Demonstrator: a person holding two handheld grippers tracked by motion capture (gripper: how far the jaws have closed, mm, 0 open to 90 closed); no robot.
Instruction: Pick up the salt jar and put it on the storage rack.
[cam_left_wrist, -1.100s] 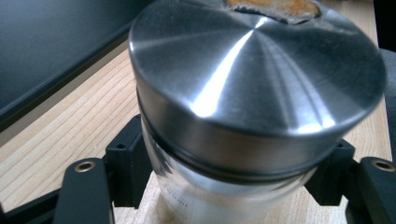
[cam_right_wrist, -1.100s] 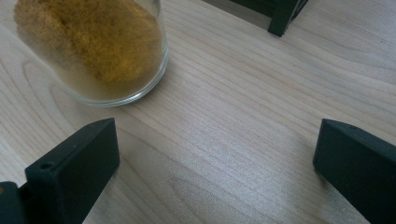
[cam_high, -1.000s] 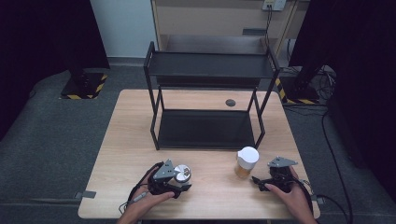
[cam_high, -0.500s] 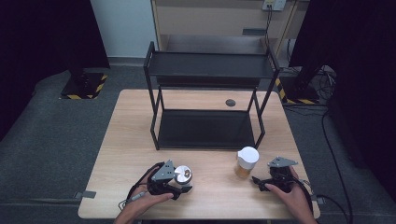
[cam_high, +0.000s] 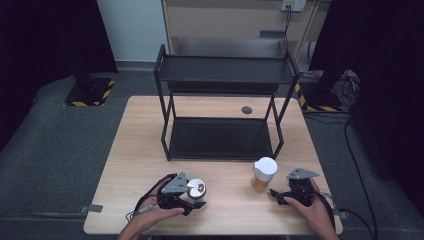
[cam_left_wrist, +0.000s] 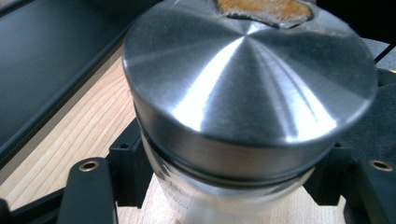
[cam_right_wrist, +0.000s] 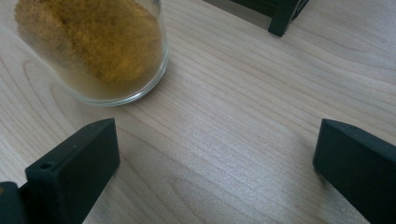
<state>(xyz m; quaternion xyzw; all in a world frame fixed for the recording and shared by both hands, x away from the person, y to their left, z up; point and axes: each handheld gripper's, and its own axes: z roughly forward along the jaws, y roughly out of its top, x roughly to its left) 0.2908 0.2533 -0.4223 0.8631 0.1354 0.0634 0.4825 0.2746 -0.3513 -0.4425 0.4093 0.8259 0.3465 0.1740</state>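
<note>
On the near left part of the wooden counter (cam_high: 135, 150), the left gripper (cam_high: 192, 197) has its fingers (cam_left_wrist: 88, 191) closed on a small glass jar with a brushed metal lid (cam_high: 196, 189). In the left gripper view the jar (cam_left_wrist: 243, 116) stands upright on the wood between the two black fingers, which press against its clear glass body just below the lid; the round lid catches bright streaks of light, and a rusty brown patch shows at its far edge. The person's left hand (cam_high: 150, 217) wraps the gripper body from below, a cable trailing off toward the counter's edge. To the right, well apart from the held jar, a second glass jar with a white lid (cam_high: 264, 172) stands upright, filled with a yellow-brown powder. The right gripper (cam_high: 280, 192) rests on the counter just beside it, held in the person's right hand (cam_high: 310, 207), a grey three-cornered plate on top. In the right gripper view its fingers (cam_right_wrist: 74, 172) stand wide apart with bare wood between them, and the powder jar (cam_right_wrist: 98, 51) sits ahead and off to one side, outside their gap and untouched. Behind both jars a black two-tier metal rack (cam_high: 222, 107) stands in the middle of the counter, both shelves bare, and a small dark round disc (cam_high: 246, 110) lies on the wood behind its lower shelf.
</note>
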